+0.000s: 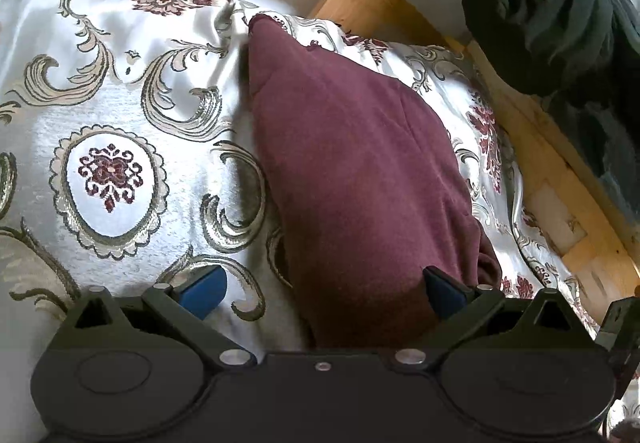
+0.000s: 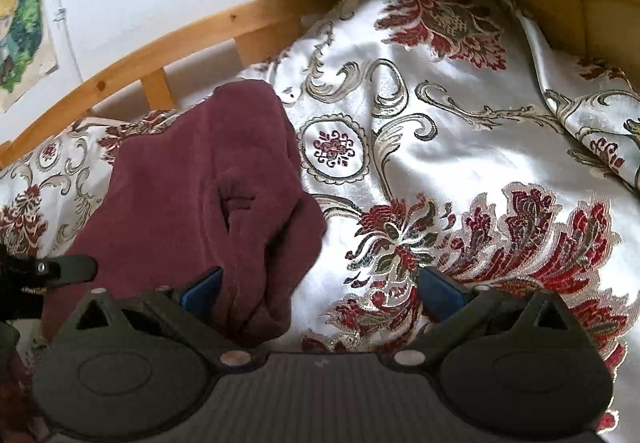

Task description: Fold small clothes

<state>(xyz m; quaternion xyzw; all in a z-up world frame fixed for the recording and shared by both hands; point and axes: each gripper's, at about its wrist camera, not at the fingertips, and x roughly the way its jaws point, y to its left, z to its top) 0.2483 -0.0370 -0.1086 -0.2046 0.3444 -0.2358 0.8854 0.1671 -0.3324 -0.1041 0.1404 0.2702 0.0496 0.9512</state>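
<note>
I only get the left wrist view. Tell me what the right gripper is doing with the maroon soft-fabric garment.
Observer: The right gripper is open and pinches nothing.
Operator: Say where the garment sits against it.
Observer: A bunched corner of the maroon soft-fabric garment lies between its fingers, right by one blue pad.
Operator: Report any creases on that side.
Observer: A puckered fold runs through the garment just ahead of that gripper.

I see one maroon garment (image 1: 352,171), soft and fleecy, lying bunched and partly folded on the patterned bedspread (image 1: 120,91), its near end rumpled into creases.
</note>
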